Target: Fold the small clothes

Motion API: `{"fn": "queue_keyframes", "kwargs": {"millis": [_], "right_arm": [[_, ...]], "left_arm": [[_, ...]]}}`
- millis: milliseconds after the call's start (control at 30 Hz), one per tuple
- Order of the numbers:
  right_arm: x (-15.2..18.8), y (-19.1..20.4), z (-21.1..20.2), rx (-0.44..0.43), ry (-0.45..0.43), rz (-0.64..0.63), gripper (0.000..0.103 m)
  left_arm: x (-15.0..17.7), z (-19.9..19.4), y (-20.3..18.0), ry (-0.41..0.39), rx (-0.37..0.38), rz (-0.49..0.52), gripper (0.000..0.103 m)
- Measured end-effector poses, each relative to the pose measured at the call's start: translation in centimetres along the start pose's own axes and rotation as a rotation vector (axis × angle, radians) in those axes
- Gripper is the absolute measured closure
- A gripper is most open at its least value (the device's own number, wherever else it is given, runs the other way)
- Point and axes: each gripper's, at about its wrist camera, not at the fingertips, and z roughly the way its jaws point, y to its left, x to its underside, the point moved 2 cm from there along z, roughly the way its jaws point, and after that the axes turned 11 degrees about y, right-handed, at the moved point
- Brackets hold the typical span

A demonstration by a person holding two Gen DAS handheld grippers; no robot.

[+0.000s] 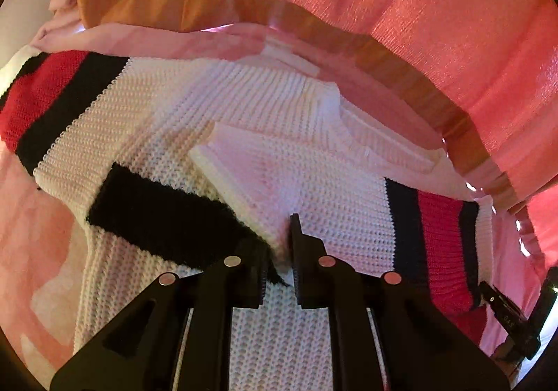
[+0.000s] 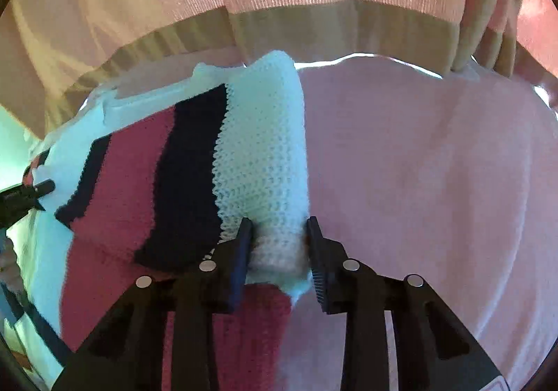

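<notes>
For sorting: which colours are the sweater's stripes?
Red between black, on the white sweater; left wrist view.

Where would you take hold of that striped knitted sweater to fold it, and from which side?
Grip the sweater at a sleeve end, coming in low from the outer edge. The white cuff lies folded over as a thick roll that fits between the right tongs, which already straddle it. The left tongs pinch the black-banded edge the same way. The flat middle offers no ridge to pinch.

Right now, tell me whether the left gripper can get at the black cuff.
Probably yes. The left gripper sits right at the black cuff, jaws nearly closed on its frayed end. Nothing lies between them; the sweater is flat beneath.
</notes>
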Motion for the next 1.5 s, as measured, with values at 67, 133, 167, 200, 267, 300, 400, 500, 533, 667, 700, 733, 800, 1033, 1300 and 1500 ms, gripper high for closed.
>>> {"fn": "queue_keyframes", "kwargs": {"millis": [67, 133, 167, 200, 267, 300, 400, 500, 533, 667, 700, 733, 800, 1033, 1300, 1500], "right_arm": [[0.0, 0.0, -1.1, 0.000, -0.017, 0.026, 0.077], [0.0, 0.4, -3.1, -0.011, -0.082, 0.031, 0.077], [0.1, 0.7, -3.7, -0.025, -0.100, 0.025, 0.075], [0.2, 1.0, -3.7, -0.035, -0.101, 0.014, 0.071], [0.2, 1.1, -2.5, -0.019, -0.055, 0.014, 0.056], [0.4, 0.9, -1.5, -0.023, -0.023, 0.023, 0.056], [0.7, -0.2, 0.5, -0.075, 0.023, 0.062, 0.078], [0.7, -0.1, -2.6, -0.053, -0.070, 0.052, 0.083], [0.9, -0.2, -3.1, -0.047, -0.085, 0.058, 0.084], [1.7, -2.3, 0.1, -0.070, 0.021, 0.139, 0.081], [1.5, -1.9, -0.3, -0.052, 0.016, 0.132, 0.081], [1.3, -1.5, -0.9, -0.045, -0.001, 0.123, 0.080], [1.2, -0.2, -3.2, -0.041, -0.083, 0.097, 0.080], [1.5, 3.8, -3.2, 0.100, -0.120, -0.097, 0.077], [0.7, 2.5, -5.3, -0.036, -0.160, 0.020, 0.075], [0.7, 4.9, -0.1, 0.048, -0.018, -0.148, 0.098]], "left_arm": [[0.1, 0.7, 0.3, 0.016, -0.009, -0.001, 0.091], [0.0, 0.7, 0.3, 0.011, -0.018, 0.000, 0.091], [-0.1, 0.7, 0.2, 0.009, -0.022, -0.002, 0.091], [-0.1, 0.7, 0.1, 0.007, -0.027, -0.003, 0.090], [0.0, 0.8, -0.2, 0.005, -0.045, 0.000, 0.089], [-0.1, 1.0, -0.3, 0.004, -0.048, 0.001, 0.089], [-0.1, 0.9, -0.3, 0.000, -0.047, -0.001, 0.089], [0.1, 0.2, -0.5, -0.018, -0.041, 0.011, 0.088], [0.1, 0.3, -0.6, -0.015, -0.048, 0.022, 0.087], [0.2, 1.0, -0.6, -0.007, -0.064, 0.048, 0.086], [0.1, 0.9, -0.6, -0.005, -0.062, 0.045, 0.086], [0.2, 0.8, -0.5, -0.002, -0.054, 0.037, 0.086], [0.1, 0.6, -0.4, 0.001, -0.047, 0.027, 0.086], [0.7, -2.0, -0.2, -0.052, -0.088, 0.013, 0.081], [0.0, -3.6, 2.4, -0.086, -0.152, -0.110, 0.079], [0.0, -0.4, 0.3, -0.028, -0.168, -0.057, 0.077]]}}
